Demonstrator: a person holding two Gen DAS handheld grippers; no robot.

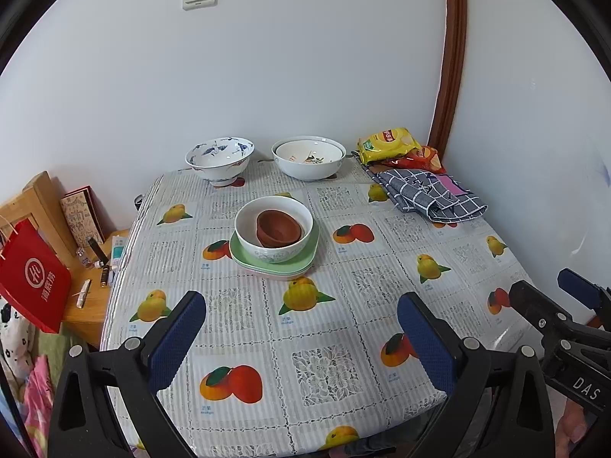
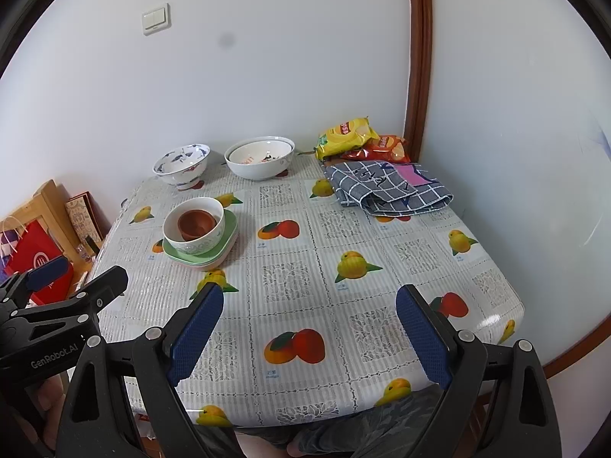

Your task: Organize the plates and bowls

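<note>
The stack (image 1: 274, 238), brown cups in a white bowl on green plates, sits mid-frame in the left view, upper left in the right view. Left gripper (image 1: 301, 339) seems nearer; both it and right gripper (image 2: 309, 334) have fingers wide, empty, above the tabletop (image 2: 343, 267).
</note>
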